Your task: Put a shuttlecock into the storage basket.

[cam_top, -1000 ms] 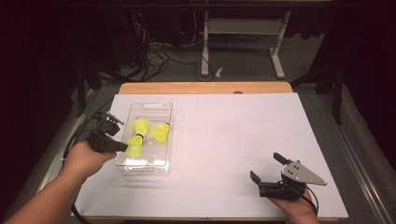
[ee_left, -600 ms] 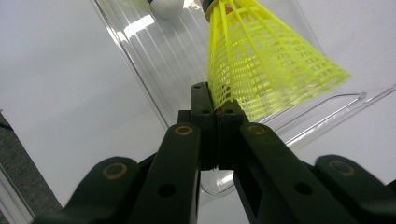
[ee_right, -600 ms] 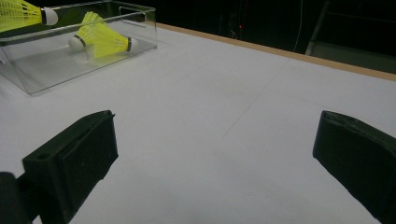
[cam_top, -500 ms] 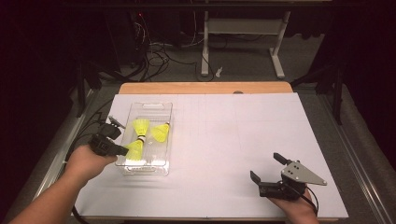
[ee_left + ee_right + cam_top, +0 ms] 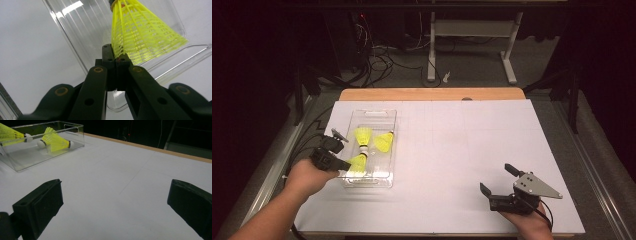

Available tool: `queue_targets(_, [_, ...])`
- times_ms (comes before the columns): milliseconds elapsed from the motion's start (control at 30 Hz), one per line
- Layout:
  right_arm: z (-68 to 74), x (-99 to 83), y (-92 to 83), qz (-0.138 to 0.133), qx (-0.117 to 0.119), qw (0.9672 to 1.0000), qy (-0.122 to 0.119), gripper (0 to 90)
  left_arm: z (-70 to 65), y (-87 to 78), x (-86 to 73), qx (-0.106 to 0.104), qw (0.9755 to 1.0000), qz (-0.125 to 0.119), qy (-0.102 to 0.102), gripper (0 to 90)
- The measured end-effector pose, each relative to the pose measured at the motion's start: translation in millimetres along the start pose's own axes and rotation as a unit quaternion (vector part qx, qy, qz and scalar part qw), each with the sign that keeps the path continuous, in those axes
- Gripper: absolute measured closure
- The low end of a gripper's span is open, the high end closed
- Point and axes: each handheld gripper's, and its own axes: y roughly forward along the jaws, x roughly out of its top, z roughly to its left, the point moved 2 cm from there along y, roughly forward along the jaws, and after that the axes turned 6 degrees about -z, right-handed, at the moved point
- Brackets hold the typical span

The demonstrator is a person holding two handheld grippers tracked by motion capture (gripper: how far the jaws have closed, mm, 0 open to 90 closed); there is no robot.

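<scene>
The left gripper (image 5: pixel 116 56) has its jaws pressed together on the rim of a yellow shuttlecock's (image 5: pixel 143 35) mesh skirt, at the near left of the clear tray (image 5: pixel 384 117), where two more shuttlecocks (image 5: pixel 383 142) lie. The right gripper (image 5: pixel 499 182) rests wide and empty on the white table (image 5: pixel 472 150), well apart. The shuttlecock looks feather-light with a springy, crushable skirt, so the cork end seems the firmer hold; that cork is cut off at the left gripper view's top edge.
</scene>
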Motion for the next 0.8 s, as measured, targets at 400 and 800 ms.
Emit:
queue_targets(400, [0.2,-0.1,0.0,0.0,0.0,1.0,0.001,0.6,0.7,5.3,-2.0,0.002,1.0,0.005,-0.003,89.2])
queue_targets(800, [0.3,-0.3,0.3,0.001,0.0,1.0,0.0,0.7,1.2,11.0,-1.9,0.008,0.9999,0.012,-0.009,88.9])
